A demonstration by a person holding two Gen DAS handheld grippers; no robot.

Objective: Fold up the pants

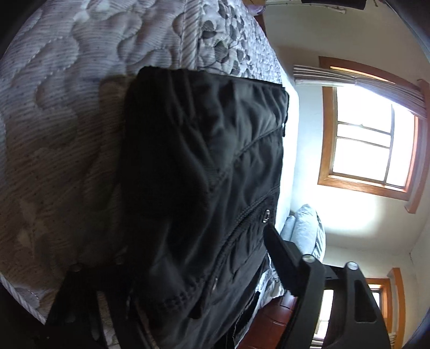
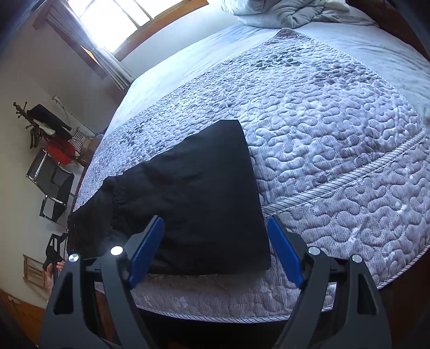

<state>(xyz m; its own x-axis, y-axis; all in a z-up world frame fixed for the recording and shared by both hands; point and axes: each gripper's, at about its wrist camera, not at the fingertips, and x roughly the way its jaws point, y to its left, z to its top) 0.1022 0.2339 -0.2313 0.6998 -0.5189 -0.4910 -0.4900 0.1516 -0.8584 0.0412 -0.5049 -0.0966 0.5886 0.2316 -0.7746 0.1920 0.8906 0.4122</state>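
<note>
Black pants point(image 1: 204, 150) lie folded on the quilted bed point(image 1: 59, 134); their waistband, zipper and metal button fill the left wrist view. My left gripper point(image 1: 172, 249) straddles this waist end with its jaws wide apart. One finger point(image 1: 282, 255) stands at the cloth's edge, and the other is lost in shadow at the lower left. In the right wrist view the pants point(image 2: 193, 193) form a dark slab running off to the left. My right gripper point(image 2: 215, 241) hovers open over their near right corner, blue pads point(image 2: 146, 249) apart and holding nothing.
The bed's near edge point(image 2: 215, 308) runs just under the right gripper. A rumpled grey duvet point(image 2: 290, 13) lies at the bed's far end. A chair point(image 2: 53, 188) and a coat rack point(image 2: 40, 126) stand by the wall at the left, below a bright window point(image 2: 121, 16).
</note>
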